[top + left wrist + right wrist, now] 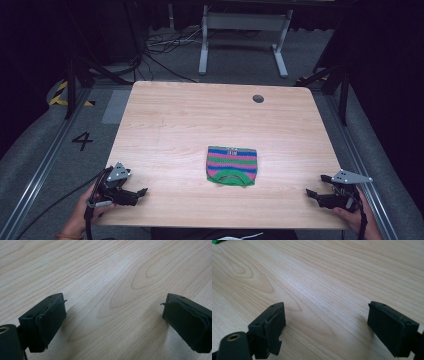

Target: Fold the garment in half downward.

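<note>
A small knitted garment [232, 165] with blue, green and pink stripes lies flat near the middle of the wooden table [200, 120], its green collar toward the front edge. My left gripper [140, 191] rests at the table's front left corner, open, with bare wood between its jaws [113, 307]. At the front right corner my right gripper [310, 193] is open too, nothing between its jaws [327, 312]. A green scrap of the garment [217, 241] peeks in at the top left of the right gripper view. Both grippers point inward toward the garment, well apart from it.
A round grey grommet [258, 98] sits in the table's far right part. Beyond the table stand a white frame [243, 35] and loose cables [165, 45] on grey floor. Black stand legs [75, 85] flank the table on both sides.
</note>
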### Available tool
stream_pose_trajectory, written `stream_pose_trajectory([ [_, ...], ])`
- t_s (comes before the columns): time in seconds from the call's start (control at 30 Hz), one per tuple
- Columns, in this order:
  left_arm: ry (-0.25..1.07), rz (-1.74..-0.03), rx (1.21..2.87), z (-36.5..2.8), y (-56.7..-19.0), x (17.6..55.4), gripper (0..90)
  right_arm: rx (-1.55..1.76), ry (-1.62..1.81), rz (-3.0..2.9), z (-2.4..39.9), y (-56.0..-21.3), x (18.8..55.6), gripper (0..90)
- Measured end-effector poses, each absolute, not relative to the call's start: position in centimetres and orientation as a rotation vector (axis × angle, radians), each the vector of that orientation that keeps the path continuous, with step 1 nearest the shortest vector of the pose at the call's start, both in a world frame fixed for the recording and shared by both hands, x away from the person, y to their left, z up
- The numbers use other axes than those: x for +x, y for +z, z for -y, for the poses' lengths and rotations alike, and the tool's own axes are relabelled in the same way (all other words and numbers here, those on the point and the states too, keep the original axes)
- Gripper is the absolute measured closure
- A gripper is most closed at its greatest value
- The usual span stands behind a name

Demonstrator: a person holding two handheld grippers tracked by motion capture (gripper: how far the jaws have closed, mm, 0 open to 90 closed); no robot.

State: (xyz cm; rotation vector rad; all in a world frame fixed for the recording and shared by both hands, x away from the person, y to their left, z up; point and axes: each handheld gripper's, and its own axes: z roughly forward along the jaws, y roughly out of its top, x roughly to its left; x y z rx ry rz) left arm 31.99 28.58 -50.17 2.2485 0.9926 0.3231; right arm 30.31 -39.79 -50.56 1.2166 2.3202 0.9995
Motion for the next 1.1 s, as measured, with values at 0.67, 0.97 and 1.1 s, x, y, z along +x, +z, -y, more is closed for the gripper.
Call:
stream_pose_trajectory([
  [0.67, 0.319, -0.999, 2.264, -28.41, -50.22, 32.30, 0.0, 1.216, 1.000, -2.321, 39.79, -50.56, 30.31, 15.2],
  [0.97, 0.320, -0.999, 2.264, -28.41, -50.22, 32.30, 0.0, 1.232, 0.988, -2.317, 39.77, -50.57, 30.37, 12.6],
  [1.1, 0.319, -0.999, 2.264, -28.41, -50.22, 32.30, 0.0, 1.232, 0.988, -2.317, 39.77, -50.58, 30.37, 12.6],
])
